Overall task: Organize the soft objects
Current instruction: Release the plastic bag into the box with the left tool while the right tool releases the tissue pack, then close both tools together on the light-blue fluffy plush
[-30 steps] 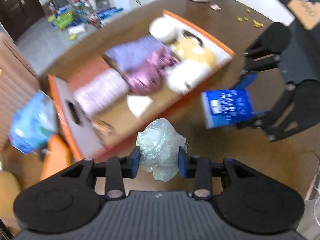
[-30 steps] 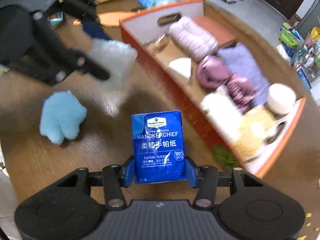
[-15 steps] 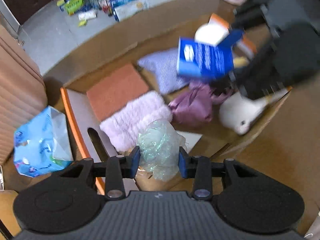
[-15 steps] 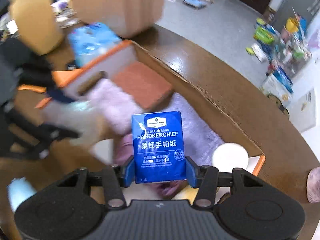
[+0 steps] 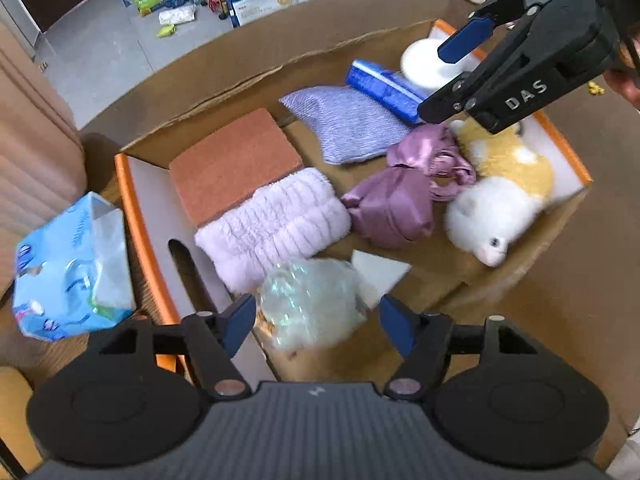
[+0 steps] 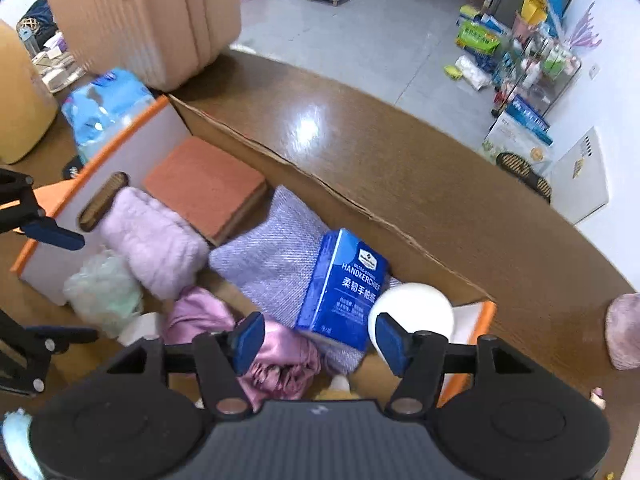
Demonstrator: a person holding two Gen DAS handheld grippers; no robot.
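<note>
Two hand-held black tongs with blue pads hover over an open cardboard box (image 5: 224,92) on a brown wooden table (image 6: 460,208). The left tongs (image 5: 318,322) are spread open, gripping nothing; a crumpled clear plastic bag (image 5: 312,304) lies loose between and just beyond their pads, in the near corner of the box, touching neither pad. The right tongs (image 6: 320,338) are open too and grip nothing. Just ahead of them a blue tissue pack (image 6: 344,288) stands tilted inside the box, leaning on a lavender knitted cloth (image 6: 276,256) and beside a white ball (image 6: 412,312). Under the right tongs sits a bunched purple satin cloth (image 6: 276,360). Farther ahead and to the left of them lie a fluffy pink towel (image 6: 152,240) and a flat orange sponge (image 6: 204,184). In the left camera, a white and yellow plush toy (image 5: 500,196) lies ahead to the right, below the right tongs. Outside the box, left of the left tongs, sits a light blue printed packet (image 5: 68,264).
</note>
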